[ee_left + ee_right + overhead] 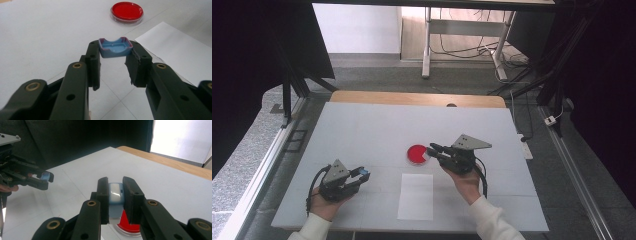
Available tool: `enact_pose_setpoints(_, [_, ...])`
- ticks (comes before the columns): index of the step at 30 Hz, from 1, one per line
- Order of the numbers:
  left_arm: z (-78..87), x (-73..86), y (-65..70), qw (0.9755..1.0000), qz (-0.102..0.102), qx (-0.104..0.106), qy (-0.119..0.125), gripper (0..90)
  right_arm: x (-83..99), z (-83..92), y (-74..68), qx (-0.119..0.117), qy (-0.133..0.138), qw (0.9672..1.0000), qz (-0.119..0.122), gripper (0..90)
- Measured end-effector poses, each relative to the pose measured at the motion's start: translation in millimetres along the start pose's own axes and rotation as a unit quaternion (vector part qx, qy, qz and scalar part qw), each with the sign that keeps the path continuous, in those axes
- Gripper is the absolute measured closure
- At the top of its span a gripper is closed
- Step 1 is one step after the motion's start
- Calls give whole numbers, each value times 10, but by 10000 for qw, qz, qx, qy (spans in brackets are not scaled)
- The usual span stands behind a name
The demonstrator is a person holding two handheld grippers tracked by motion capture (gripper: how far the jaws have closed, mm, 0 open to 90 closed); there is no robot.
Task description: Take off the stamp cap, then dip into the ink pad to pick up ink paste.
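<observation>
My left gripper [363, 174] hovers low over the near left of the table, shut on a small blue plastic piece [115, 47] shaped like a shallow open tray with reddish edges. My right gripper [431, 150] is shut on a light blue and white piece [115, 195], held just above the right rim of a round red dish [416, 154]. In the right gripper view the dish [126, 223] lies under the jaws, and the left gripper [46, 178] is visible far left with its blue piece. The dish [127, 11] lies beyond the left gripper's jaws.
A white sheet of paper [415, 196] lies flat near the front edge, between the two hands. The white mat [362, 130] covers a wooden table whose far edge [412, 97] is visible. Dark frames and cables stand beyond and beside the table.
</observation>
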State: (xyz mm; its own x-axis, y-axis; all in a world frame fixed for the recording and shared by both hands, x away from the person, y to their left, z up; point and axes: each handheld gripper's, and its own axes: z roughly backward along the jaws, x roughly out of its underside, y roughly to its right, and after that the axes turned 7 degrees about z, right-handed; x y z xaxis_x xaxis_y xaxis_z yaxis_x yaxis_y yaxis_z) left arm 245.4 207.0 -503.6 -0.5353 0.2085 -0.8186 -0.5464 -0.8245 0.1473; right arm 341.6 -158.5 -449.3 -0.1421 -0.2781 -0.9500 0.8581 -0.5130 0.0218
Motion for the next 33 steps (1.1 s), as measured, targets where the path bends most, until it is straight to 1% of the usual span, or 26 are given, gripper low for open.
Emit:
enact_pose_setpoints(4, [6, -6, 1, 10000, 9, -1, 27, 645, -7, -44, 24, -12, -15, 10000, -7, 758])
enact_pose_setpoints(9, [-9, -12, 1, 10000, -8, 18, 3, 645, -6, -95, 54, -21, -73, 10000, -4, 758])
enact_pose_setpoints(12, [-14, -15, 7, 10000, -12, 27, 0, 644, 1, -119, 72, -38, -105, 9999, -50, 758])
enact_pose_setpoints(15, [-19, -15, 12, 10000, -23, 27, -9, 645, 1, -157, 84, -36, -137, 9999, -17, 758])
enact_pose_setpoints(17, [-20, -16, 15, 10000, -29, 27, -7, 644, -13, -193, 102, -56, -231, 9997, -21, 758])
enact_pose_setpoints(21, [-18, -15, 12, 10000, -23, 18, -9, 644, -66, -267, 126, -57, -178, 9998, 49, 758])
enact_pose_setpoints(25, [-16, -13, 11, 10000, -19, 6, -12, 644, -102, -367, 151, -51, -113, 9999, 49, 758])
enact_pose_setpoints(28, [-13, -12, 12, 10000, -26, 10, -6, 644, -112, -427, 166, -34, -153, 9998, 92, 758])
enact_pose_setpoints(33, [-15, -13, 14, 10000, -46, 21, -12, 644, -139, -513, 200, -42, -108, 9999, 48, 758])
